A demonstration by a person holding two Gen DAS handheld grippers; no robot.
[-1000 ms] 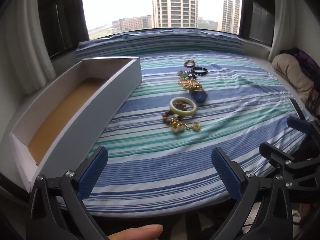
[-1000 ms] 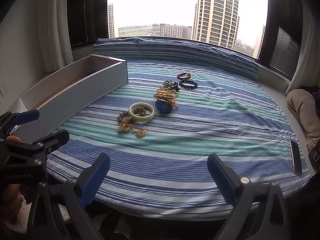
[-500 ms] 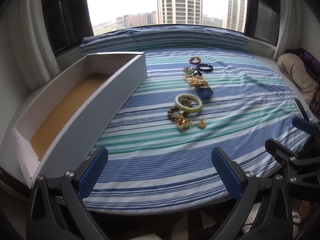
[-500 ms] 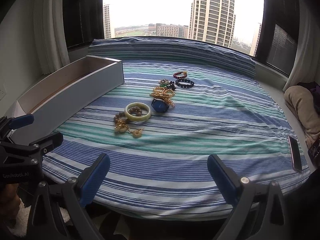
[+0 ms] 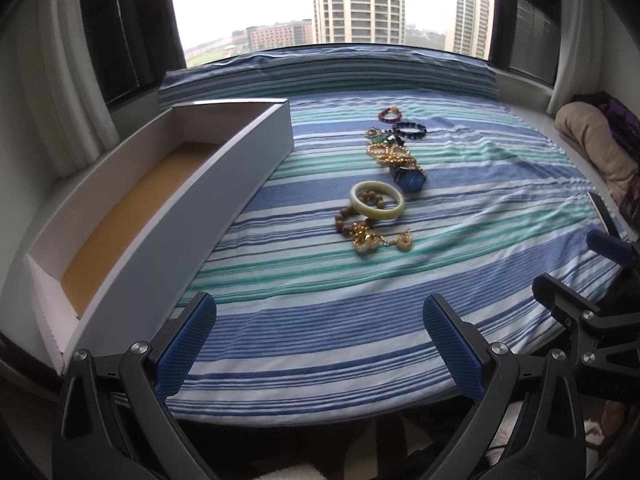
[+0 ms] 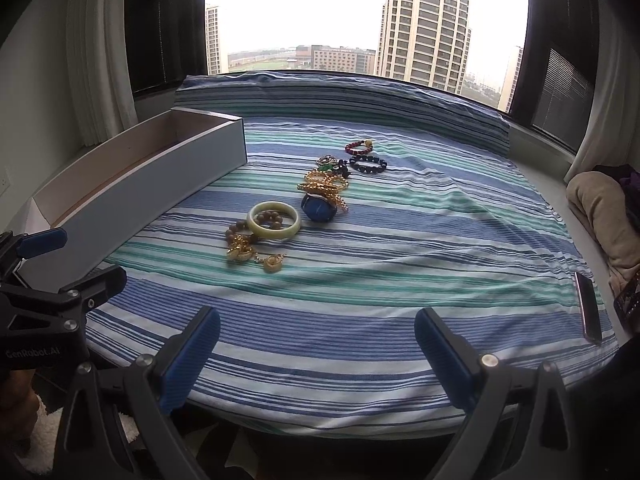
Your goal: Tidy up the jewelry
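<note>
Both tongs spread and empty at the near edge of the striped cloth; jewelry laid out ahead, box on the left.

Left gripper [image 5: 320, 340]: blue pads wide apart, nothing between them, held over the near edge of the striped cloth [image 5: 340, 320]. Right gripper [image 6: 318, 344]: likewise spread and empty, beside the left one. Jewelry lies in a row up the middle of the cloth, well apart from both tongs: gold earrings [image 5: 380, 242] nearest, then a pale green bangle [image 5: 377, 199] overlapping a brown bead bracelet [image 5: 347, 220], a blue watch [image 5: 409, 178], a gold chain pile [image 5: 390, 156], a dark bead bracelet [image 5: 409, 130] and a red bead bracelet [image 5: 390, 113] farthest. A long open white box [image 5: 180, 216], brown floor bare, lies along the cloth's left side. A dark phone [image 6: 588, 312] rests at the right edge.
</note>
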